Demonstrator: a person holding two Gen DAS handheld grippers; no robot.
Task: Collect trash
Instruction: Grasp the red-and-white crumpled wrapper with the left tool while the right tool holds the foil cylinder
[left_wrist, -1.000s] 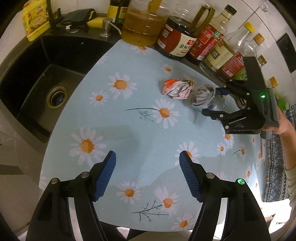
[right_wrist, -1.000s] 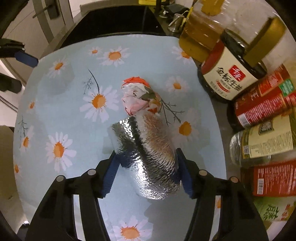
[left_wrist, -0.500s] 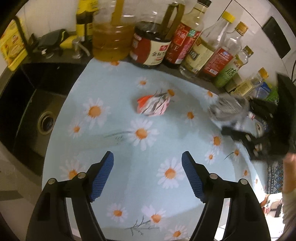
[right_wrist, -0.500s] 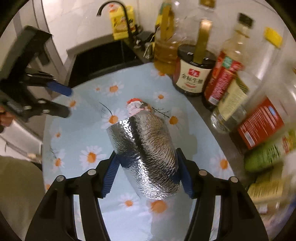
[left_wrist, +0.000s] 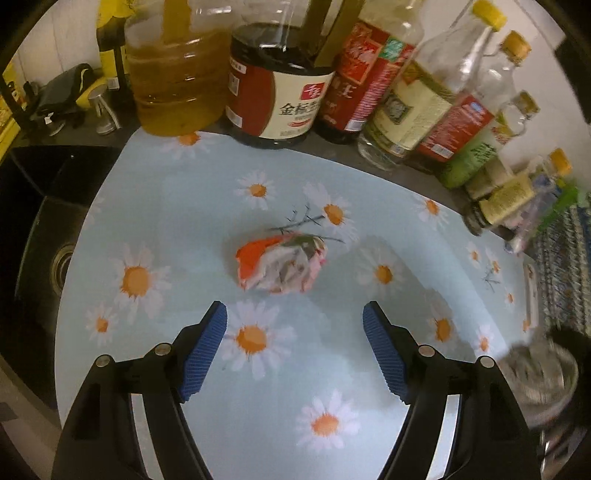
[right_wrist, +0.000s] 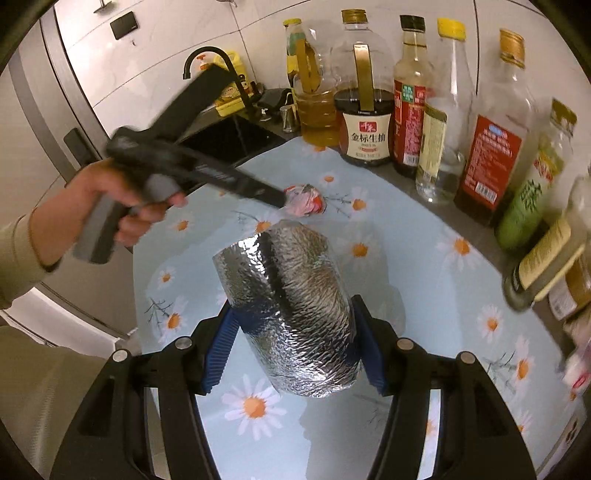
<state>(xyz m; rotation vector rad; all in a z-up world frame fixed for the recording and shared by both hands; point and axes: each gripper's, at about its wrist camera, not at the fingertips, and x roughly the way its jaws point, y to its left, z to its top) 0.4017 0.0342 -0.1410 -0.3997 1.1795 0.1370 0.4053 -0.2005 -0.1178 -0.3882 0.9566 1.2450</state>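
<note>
Crumpled wrapper (left_wrist: 282, 264), red, white and pink, lies on the daisy-print worktop (left_wrist: 369, 424) just ahead of the left gripper (left_wrist: 295, 350), not yet between its blue fingers (left_wrist: 205, 349). Those fingers stand apart with nothing in them, a little wider than a second ago. In the left wrist view the wrapper sat far off near the bottles a second ago; now it is close and near centre, so the left gripper has closed in on it. From the right wrist view the left gripper's tip (right_wrist: 282, 201) appears to reach the wrapper (right_wrist: 304, 199); contact cannot be confirmed.

Right gripper (right_wrist: 291, 345): blue fingers (right_wrist: 218, 350) pressed on both sides of a crinkled silver foil pouch (right_wrist: 284, 306), grip unchanged across the frames. The pouch is held clear of the worktop (right_wrist: 443, 302); a second ago it lay on the cloth touching the wrapper, and the two are now well apart. In the left wrist view the pouch shows only as a blurred silver patch (left_wrist: 535, 369) at the right edge.

Person's hand (right_wrist: 125, 199), beige sleeve, grips the left gripper's handle. Soy sauce jug (right_wrist: 365, 125), oil jug (right_wrist: 316, 107) and other bottles line the back of the worktop; black sink (left_wrist: 40, 229) at left.
</note>
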